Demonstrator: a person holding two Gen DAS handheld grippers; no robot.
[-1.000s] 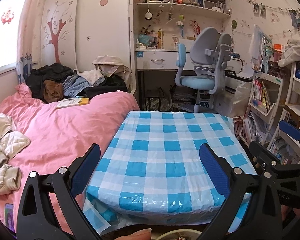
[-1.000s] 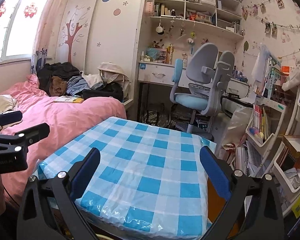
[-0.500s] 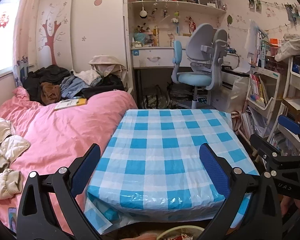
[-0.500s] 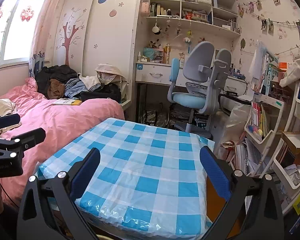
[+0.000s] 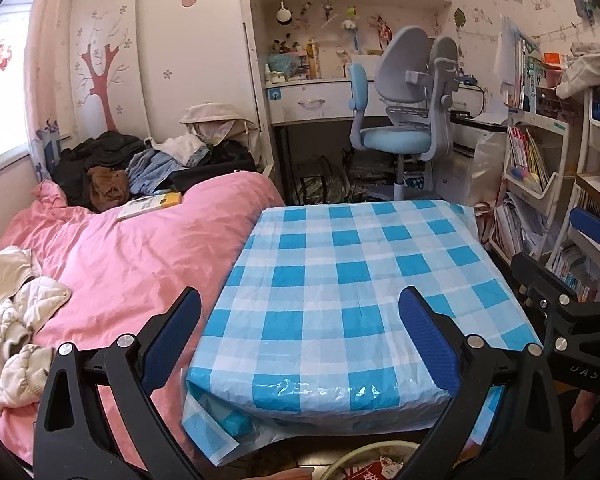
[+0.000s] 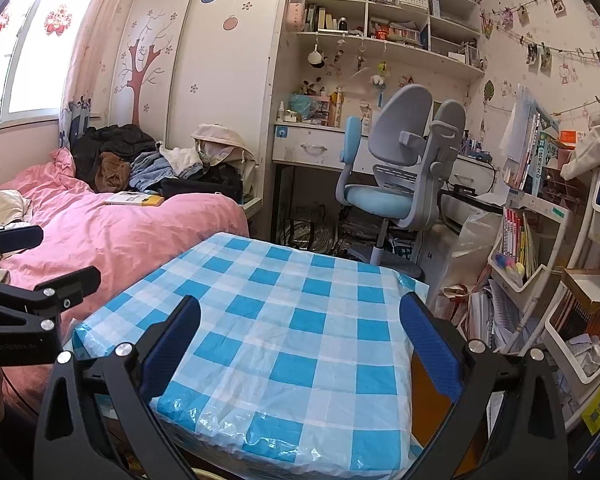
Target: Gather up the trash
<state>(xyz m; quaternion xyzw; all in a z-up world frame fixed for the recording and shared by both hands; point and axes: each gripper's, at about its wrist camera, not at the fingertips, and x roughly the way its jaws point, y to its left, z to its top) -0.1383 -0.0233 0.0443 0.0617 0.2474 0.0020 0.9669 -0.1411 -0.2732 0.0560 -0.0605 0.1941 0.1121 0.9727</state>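
A small table with a blue-and-white checked plastic cover (image 5: 352, 288) (image 6: 284, 344) stands in front of me, and I see nothing lying on top of it. My left gripper (image 5: 300, 336) hovers open over the table's near edge, holding nothing. My right gripper (image 6: 300, 340) is also open and empty above the near right part of the cover. Below the near edge, a round bin rim (image 5: 364, 456) shows with red-printed wrappers (image 5: 380, 468) inside. The right gripper appears at the far right of the left wrist view (image 5: 580, 280).
A bed with a pink duvet (image 5: 112, 264), piled clothes (image 5: 140, 164) and a yellow book (image 5: 150, 204) lies to the left. A blue-grey desk chair (image 6: 396, 184), desk and shelves stand behind. Crowded book racks (image 6: 532, 260) line the right side.
Both grippers have drawn slightly back and tilted up, so the table sits lower in view. The bin with wrappers shows more at the bottom of the left wrist view. Jaws stay open.
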